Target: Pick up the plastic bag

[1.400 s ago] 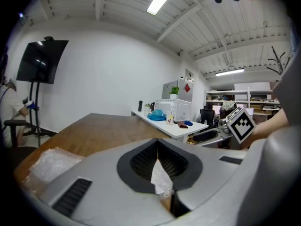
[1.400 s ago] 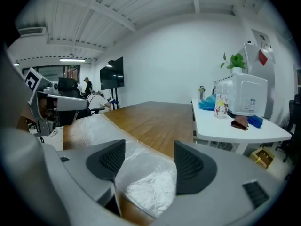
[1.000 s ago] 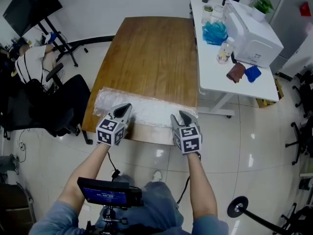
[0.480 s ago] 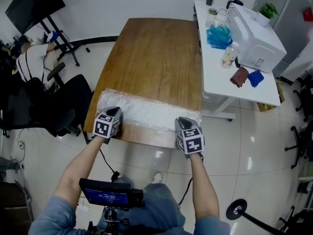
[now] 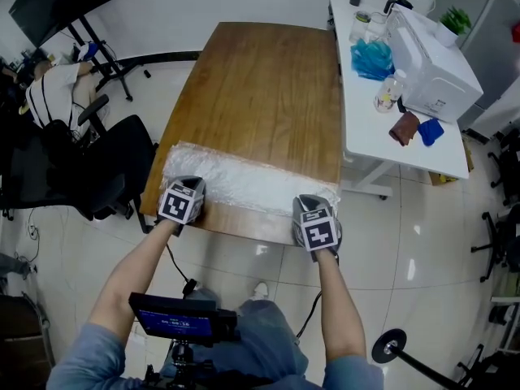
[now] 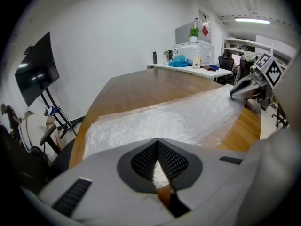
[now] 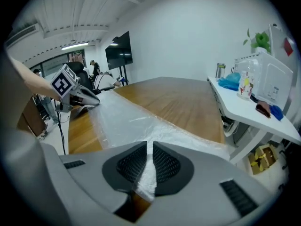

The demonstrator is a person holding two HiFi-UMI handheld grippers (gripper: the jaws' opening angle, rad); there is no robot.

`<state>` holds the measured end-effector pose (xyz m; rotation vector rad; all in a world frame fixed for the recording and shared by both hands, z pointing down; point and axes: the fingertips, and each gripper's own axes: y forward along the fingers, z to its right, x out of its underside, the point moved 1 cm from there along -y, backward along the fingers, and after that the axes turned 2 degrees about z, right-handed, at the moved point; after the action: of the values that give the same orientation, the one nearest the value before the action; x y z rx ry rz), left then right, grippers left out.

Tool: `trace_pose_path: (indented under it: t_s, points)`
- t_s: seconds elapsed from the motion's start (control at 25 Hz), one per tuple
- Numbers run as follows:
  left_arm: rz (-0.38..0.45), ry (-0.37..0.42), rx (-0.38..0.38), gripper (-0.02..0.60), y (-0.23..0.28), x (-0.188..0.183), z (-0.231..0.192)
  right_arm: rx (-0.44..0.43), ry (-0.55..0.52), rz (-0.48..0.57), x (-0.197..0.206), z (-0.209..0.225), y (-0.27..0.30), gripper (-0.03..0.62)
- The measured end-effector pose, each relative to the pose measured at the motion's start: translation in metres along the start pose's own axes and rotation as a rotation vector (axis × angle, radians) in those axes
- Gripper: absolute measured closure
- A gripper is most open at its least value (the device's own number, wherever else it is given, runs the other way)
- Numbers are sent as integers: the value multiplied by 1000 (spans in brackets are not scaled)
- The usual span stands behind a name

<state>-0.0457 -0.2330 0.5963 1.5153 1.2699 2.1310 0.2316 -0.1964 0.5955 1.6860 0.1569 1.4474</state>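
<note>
A long clear plastic bag (image 5: 244, 181) lies flat across the near end of the wooden table (image 5: 268, 88), along its front edge. My left gripper (image 5: 192, 185) is at the bag's near left corner. In the left gripper view its jaws (image 6: 157, 144) meet at the tips, with a fold of the plastic bag (image 6: 174, 121) pinched between the pads. My right gripper (image 5: 308, 202) sits at the near right corner. Its jaws (image 7: 149, 146) stand almost together, with crumpled film of the bag (image 7: 127, 121) squeezed between them. Each gripper shows in the other's view, the right gripper (image 6: 251, 84) and the left gripper (image 7: 77, 94).
A white side table (image 5: 366, 128) stands right of the wooden one, carrying a white appliance (image 5: 431, 51), a blue bag (image 5: 374, 59), a bottle (image 5: 387, 96) and cloths (image 5: 416, 128). A black office chair (image 5: 106, 169) stands at the left, a monitor stand (image 5: 57, 2) beyond it.
Both grippers have dropped onto the bag's near edge, the left one shifting slightly left. Both pairs of jaws have closed on the film.
</note>
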Motion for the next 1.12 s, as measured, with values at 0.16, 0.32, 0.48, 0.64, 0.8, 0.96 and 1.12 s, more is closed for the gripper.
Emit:
trace_pose_path:
  t_s: [0.16,0.32,0.48,0.64,0.8,0.96,1.12]
  points:
    - [0,12,-16,571,1,2,-5,4,-29,-15,1,-3,2,568]
    - [-6,23,-45,571,1,3,-8,-2,-34,-18,1,-3,2,568]
    - [-3,7,-37,571,1,7,-6,-11,-34,-22,1,-2,3,568]
    - [-5,6,-31,571,-6,9,-2,-20,-38,-25,0,-2,3,568]
    - [-6,-7,-26,571,-10,14,0,-21,-52,-25,0,-3,5,568]
    - [-10,-13,-28,571,-14,18,-1,-35,-62,-29,-1,-8,7,566]
    - [-11,-27,-38,571,-18,25,-5,-45,-69,-29,-3,-13,8,567]
